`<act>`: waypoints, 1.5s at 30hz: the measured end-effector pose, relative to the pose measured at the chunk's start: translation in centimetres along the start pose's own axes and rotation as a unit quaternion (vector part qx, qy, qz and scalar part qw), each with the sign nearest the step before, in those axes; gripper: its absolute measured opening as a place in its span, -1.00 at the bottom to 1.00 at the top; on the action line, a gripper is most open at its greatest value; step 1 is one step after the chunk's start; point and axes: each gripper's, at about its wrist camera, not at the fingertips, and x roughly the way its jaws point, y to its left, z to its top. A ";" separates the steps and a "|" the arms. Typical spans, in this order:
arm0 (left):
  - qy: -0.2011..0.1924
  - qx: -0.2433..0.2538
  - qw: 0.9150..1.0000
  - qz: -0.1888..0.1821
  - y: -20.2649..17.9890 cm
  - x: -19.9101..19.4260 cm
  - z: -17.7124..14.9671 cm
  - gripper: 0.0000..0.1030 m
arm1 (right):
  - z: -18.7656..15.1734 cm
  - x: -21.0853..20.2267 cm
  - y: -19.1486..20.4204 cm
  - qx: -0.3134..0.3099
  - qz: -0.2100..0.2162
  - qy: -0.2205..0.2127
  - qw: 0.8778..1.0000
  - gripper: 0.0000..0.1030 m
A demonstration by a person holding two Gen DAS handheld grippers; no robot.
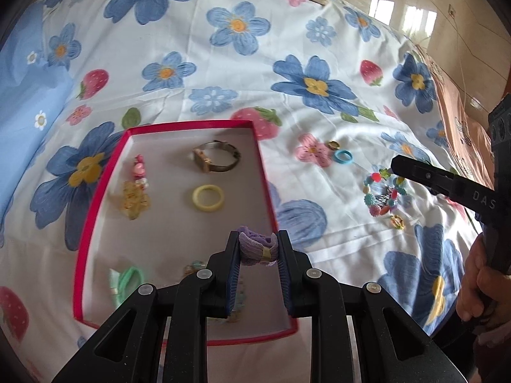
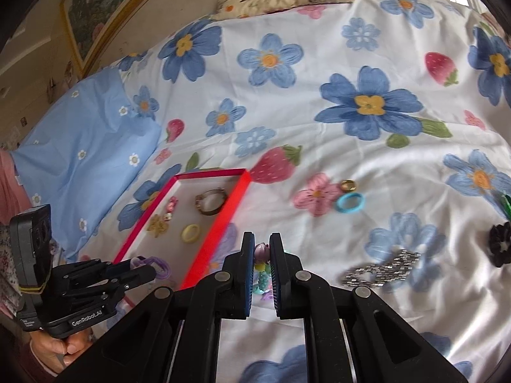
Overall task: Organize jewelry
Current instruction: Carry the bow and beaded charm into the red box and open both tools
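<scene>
Over red tray (image 1: 105,188), left tongs (image 1: 259,249) gripping purple scrunchie (image 1: 257,249)

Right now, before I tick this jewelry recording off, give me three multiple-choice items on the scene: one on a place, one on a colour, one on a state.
1. Where does the watch lie?
A. inside the red tray
B. on the bedspread beside the tray
C. on the pillow

2. What colour is the ring lying in the tray just nearer the camera than the watch?
A. blue
B. yellow
C. black

3. What is the left gripper doing?
A. standing open with nothing in it
B. shut on a silver chain
C. shut on a purple scrunchie

Answers:
1. A, the watch sits within the tray's red rim.
2. B, that ring is pale yellow; the blue ring lies out on the bedspread.
3. C, purple fabric is pinched between its pads.
</scene>
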 end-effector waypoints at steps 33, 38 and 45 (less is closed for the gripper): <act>0.023 -0.071 0.993 0.091 9.7 4.3 0.9 -0.58 | -0.4 12.6 11.2 -0.042 0.112 0.089 0.989 -0.83; 0.033 -0.076 0.992 0.094 10.0 5.6 0.8 -0.57 | -1.1 14.2 9.6 -0.022 0.102 0.109 0.989 -0.83; 0.042 -0.075 0.991 0.100 10.0 6.6 0.7 -0.41 | -1.6 15.3 8.5 -0.014 0.085 0.123 0.989 -0.82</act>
